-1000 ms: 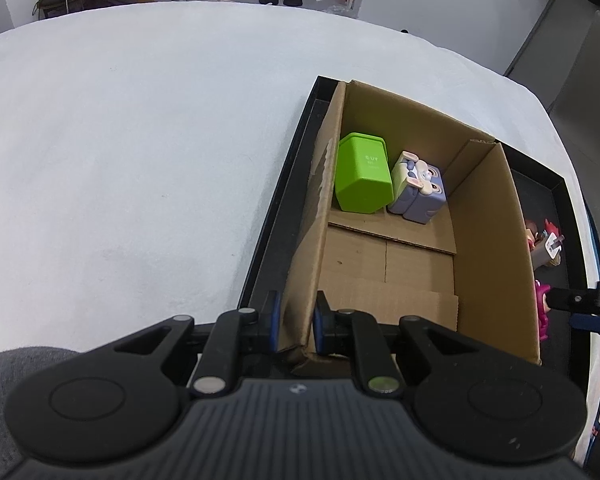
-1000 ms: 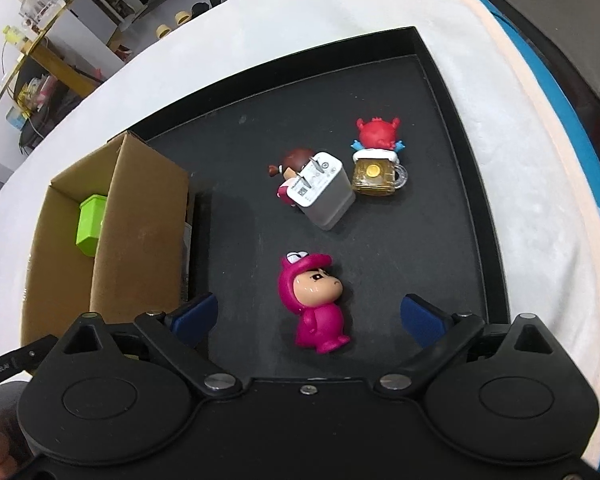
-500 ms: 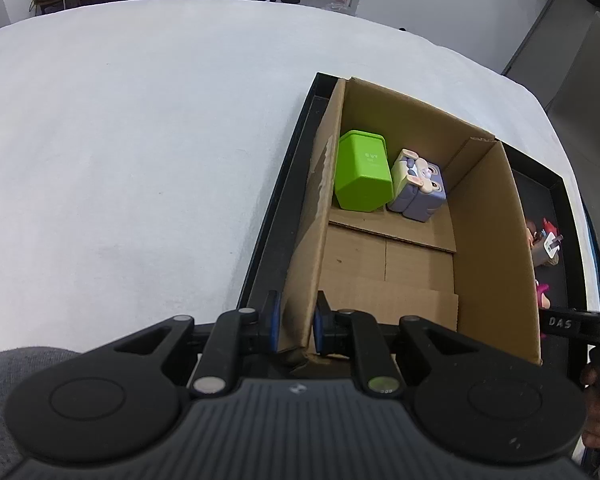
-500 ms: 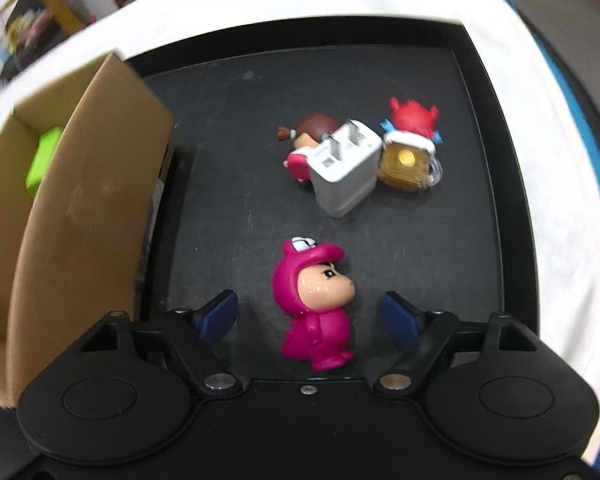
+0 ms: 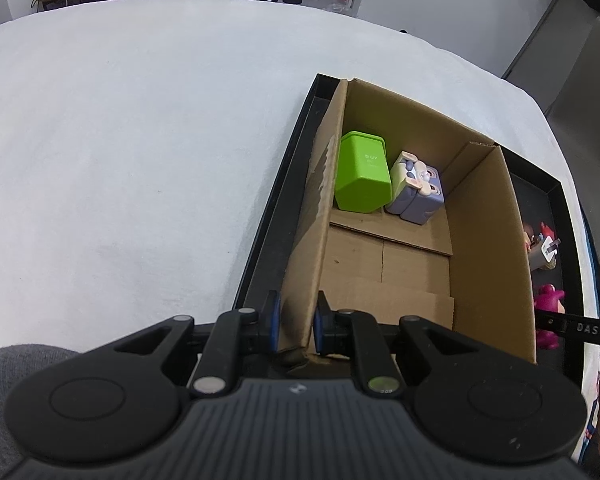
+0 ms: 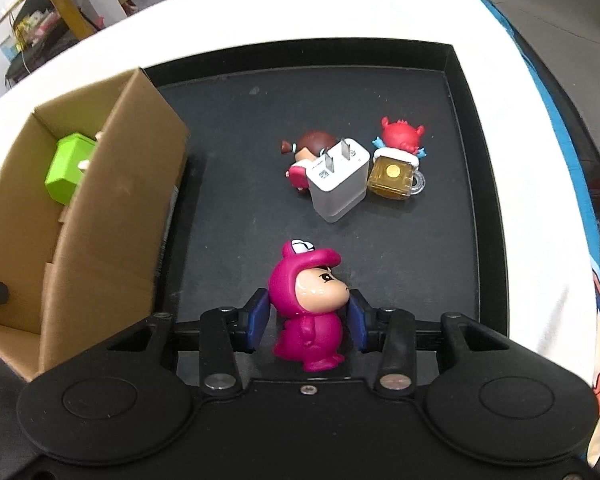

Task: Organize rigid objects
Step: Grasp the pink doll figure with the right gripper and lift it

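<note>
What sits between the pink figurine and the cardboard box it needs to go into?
Only the box's own near wall: the pink figurine, between the right gripper's fingers, must go over it. The tray floor between them shows nothing else.

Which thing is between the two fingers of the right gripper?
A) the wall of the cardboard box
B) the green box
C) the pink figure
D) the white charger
C: the right gripper, whose jaws have just been closing, has its blue pads on both sides of the pink figure, while the white charger lies further away on the black tray.
</note>
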{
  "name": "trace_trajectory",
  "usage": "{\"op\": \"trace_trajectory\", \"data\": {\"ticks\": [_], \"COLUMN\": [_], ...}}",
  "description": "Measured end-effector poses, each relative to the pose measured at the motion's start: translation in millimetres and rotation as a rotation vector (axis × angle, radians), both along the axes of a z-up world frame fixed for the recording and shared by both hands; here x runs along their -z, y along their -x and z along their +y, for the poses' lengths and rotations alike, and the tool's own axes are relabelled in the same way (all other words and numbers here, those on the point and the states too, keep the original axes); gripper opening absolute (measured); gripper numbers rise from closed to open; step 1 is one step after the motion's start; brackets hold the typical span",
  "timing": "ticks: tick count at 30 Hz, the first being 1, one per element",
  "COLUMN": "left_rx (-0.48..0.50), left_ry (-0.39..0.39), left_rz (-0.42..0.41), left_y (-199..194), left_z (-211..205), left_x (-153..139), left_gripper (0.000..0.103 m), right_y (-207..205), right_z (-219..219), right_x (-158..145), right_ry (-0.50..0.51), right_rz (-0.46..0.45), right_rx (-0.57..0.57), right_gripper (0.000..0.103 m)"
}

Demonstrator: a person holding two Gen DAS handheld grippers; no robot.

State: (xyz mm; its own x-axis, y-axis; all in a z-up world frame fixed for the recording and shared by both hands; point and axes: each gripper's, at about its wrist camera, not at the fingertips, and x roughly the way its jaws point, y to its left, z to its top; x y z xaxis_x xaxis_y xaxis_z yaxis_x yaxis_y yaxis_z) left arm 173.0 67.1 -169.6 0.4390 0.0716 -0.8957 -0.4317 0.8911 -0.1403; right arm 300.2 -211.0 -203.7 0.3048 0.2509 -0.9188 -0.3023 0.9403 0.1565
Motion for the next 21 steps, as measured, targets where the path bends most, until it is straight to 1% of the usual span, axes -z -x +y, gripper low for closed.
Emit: {"op": "trace_trajectory", "data": {"ticks": [3,9,15,21], "left_rx": [-0.001,-0.010,-0.008,-0.007], "left_ry": [0.008,0.030,0.038,0.055], "left_rz": [-0.004,-0.014,-0.019,-0.023], "left_y": [0.7,4.2,5.2,6.5], "left_z": [1.3,6.6,7.2,10.6], "left_x": [0.1,-0.5,-1.3,-1.8], "left_gripper": [0.015,0.015,0.015,0.016], "right_y": [0.7,-2.5,-4.3,-3.3], "right_z": [-4.2,-8.5,-8.7,0.7], "right_x": [-6.9,-33.5,-54.6,-75.1], "right_ry": [-0.021,-0.065,-0.081,-0.098], "right_rz": [-0.005,-0.026,-0.044,-0.071], "right_rx": [0.012,0.016,0.025,0.014], "right_gripper": [0.041,0.041,0.041,0.041]}}
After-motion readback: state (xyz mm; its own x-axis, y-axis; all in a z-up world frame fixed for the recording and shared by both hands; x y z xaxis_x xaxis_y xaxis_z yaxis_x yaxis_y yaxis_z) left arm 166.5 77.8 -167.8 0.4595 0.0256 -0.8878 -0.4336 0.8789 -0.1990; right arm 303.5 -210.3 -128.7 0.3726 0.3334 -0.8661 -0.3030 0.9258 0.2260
